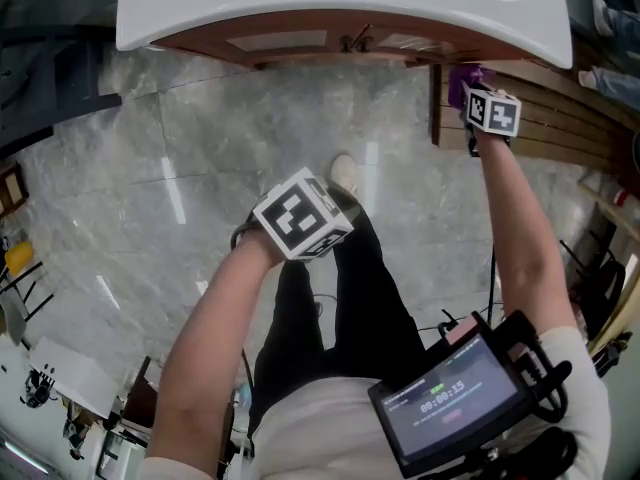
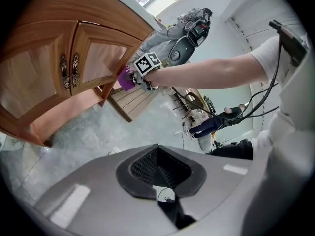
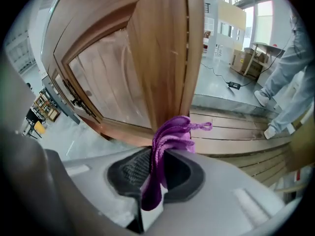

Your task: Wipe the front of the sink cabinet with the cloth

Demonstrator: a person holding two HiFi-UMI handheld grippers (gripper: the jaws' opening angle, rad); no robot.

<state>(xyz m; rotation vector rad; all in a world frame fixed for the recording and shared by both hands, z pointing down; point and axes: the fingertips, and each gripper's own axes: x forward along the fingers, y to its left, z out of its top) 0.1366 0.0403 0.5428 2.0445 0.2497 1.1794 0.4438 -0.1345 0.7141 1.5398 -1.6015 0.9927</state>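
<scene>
one purple cloth (image 3: 172, 134) in the right gripper (image 3: 157, 170), at the cabinet (image 3: 162, 58) edge

Bright, even indoor light. Long streaks of glare cross the polished floor (image 1: 170, 193); the sink cabinet (image 3: 113, 82) carries a soft sheen. Windows (image 3: 246, 4) blow out white. Both gripper views bow strongly inside dark round borders; the cloth (image 3: 170, 136) is sharp.

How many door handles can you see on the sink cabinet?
2: first handle and second handle, side by side at the middle of the cabinet front. Others may be hidden.
</scene>
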